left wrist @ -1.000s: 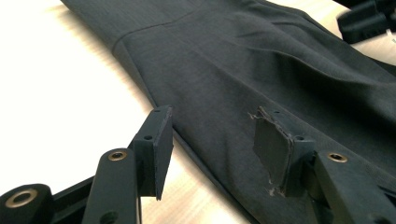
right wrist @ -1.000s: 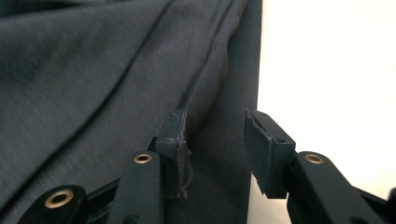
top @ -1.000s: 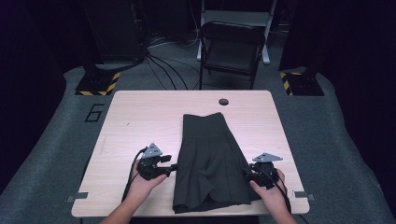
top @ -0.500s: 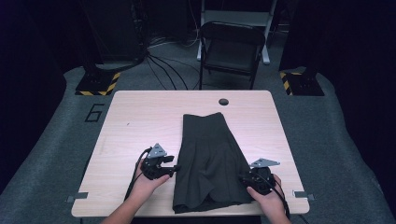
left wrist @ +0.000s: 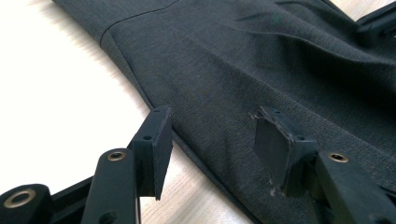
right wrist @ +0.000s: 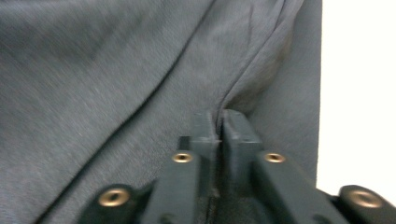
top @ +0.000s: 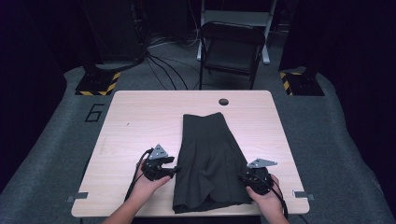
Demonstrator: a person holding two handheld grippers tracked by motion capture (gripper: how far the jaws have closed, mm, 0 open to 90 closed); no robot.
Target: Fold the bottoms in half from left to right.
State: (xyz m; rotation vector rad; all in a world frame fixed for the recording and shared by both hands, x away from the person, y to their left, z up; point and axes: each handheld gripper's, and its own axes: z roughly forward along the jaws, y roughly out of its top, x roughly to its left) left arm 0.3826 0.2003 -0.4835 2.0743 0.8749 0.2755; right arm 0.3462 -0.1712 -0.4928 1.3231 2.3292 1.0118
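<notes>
At lower right of the high view, the right tongs have just been closing and now pinch a fold of the dark skirt. The left tongs, lower centre-left, gape over its other edge. The skirt lies flat mid-desk.

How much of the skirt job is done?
Just the start. The skirt lies flat on the table. The right tool has just closed and pinches a fold at the skirt's edge. The left tool is open over the other edge, not gripping yet. Lifting or folding looks still to come.
</notes>
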